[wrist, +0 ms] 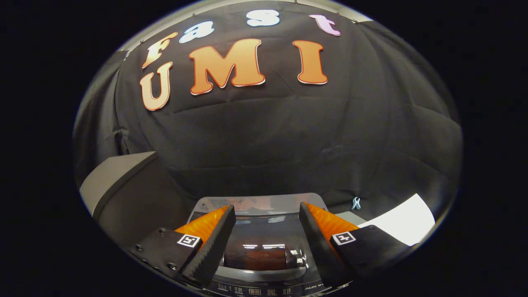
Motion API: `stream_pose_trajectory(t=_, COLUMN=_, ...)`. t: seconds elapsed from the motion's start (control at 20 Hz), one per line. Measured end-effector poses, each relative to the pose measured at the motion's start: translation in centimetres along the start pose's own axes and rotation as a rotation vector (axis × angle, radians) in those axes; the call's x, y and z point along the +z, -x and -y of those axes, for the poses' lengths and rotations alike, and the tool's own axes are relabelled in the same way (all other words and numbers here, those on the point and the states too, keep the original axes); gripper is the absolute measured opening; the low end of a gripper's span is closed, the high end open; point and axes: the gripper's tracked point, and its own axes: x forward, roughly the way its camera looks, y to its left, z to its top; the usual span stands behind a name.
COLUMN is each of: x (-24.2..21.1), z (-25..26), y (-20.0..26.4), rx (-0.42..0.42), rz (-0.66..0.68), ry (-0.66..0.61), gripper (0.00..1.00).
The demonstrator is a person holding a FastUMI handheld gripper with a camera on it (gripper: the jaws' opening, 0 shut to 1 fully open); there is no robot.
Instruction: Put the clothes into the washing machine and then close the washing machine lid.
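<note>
Directly below and ahead of the gripper (267, 218) sits the washing machine (264, 247), a top-loading unit seen from above its front edge. Its lid (260, 243) lies flat and closed: a dark, glossy, glass-like panel with rounded corners and a grey surround, reflecting the booth lights as short bright bars. A curved grey band runs across the lid's near edge, and below it lies the control panel (264, 291), a dark strip with small pale markings too fine to make out. No clothes can be seen on or around the machine.

The gripper's two fingers (214, 243) are spread wide, one to each side of the lid, nothing held between them. Whether they touch the machine cannot be told. Their inner faces are ribbed and the tips taper to wedges; each finger's base carries a small square black-and-white marker.

To the left of the machine stands a grey, flat-faced boxy object (119, 185), matte, with a lighter angled top. To the right, beyond the right finger, lies a white flat sheet (406, 222), and near it a small pale clip (356, 203) hangs at the foot of the black cloth wall (288, 136), which is creased and draped behind the machine
</note>
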Motion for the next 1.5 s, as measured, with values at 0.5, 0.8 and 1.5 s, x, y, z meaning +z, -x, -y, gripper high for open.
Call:
stream_pose_trajectory(t=0.5, x=10.4, z=-0.1, y=7.3, rx=0.025, rz=0.205, ry=-0.002, gripper=1.00)
stream_pose_trajectory(t=0.8, x=15.2, z=3.3, y=12.9, rx=-0.005, rz=0.322, ry=0.015, gripper=1.00)
stream_pose_trajectory(t=1.5, x=21.6, z=13.4, y=27.6, rx=-0.156, rz=0.507, ry=0.056, gripper=0.99)
